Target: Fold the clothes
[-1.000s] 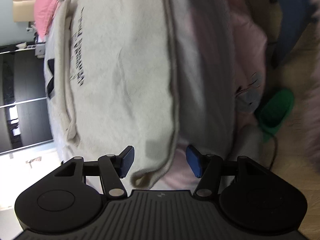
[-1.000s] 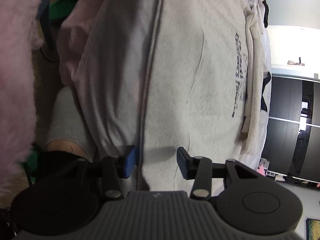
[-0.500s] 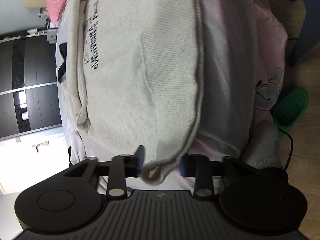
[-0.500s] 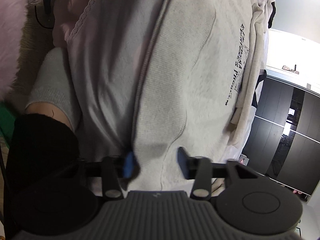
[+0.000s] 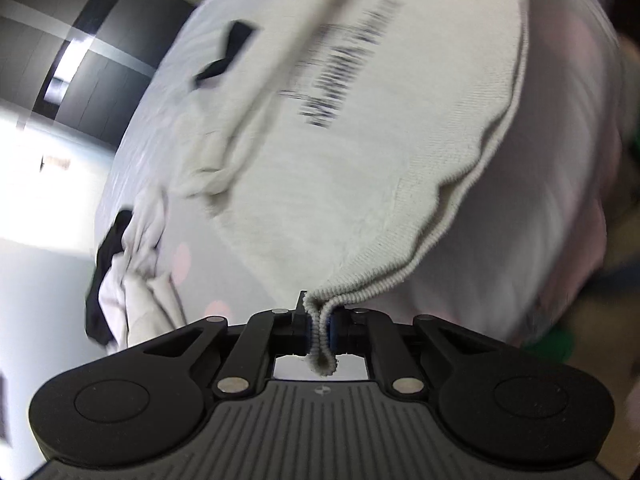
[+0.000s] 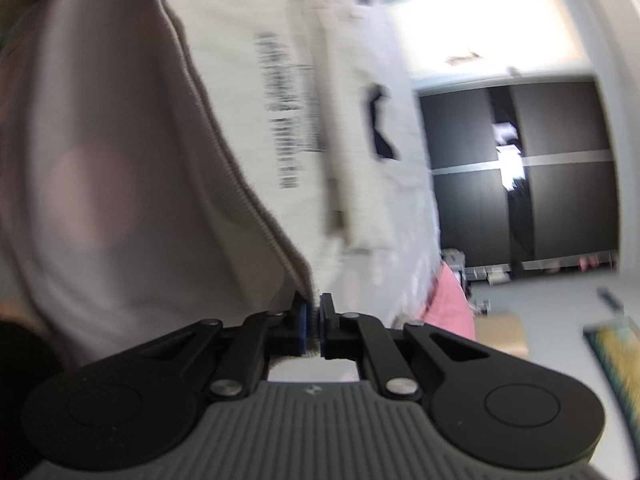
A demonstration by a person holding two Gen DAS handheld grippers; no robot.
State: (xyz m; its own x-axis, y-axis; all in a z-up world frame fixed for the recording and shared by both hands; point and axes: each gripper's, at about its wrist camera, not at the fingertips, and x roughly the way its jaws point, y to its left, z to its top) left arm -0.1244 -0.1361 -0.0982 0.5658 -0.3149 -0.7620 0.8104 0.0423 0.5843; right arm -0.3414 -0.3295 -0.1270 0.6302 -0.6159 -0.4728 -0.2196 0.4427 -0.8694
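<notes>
Pinching the sweatshirt (image 5: pixel 360 184) hem, left gripper (image 5: pixel 319 326) and right gripper (image 6: pixel 313 326) angle downward.

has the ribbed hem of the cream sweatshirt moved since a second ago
Yes. The ribbed hem, then lying flat on the bed sheet, now rises off it, pinched in the left gripper.

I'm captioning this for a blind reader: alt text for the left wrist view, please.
The left gripper is shut on the ribbed hem of a cream sweatshirt with dark lettering. More clothes lie crumpled at left.
</notes>
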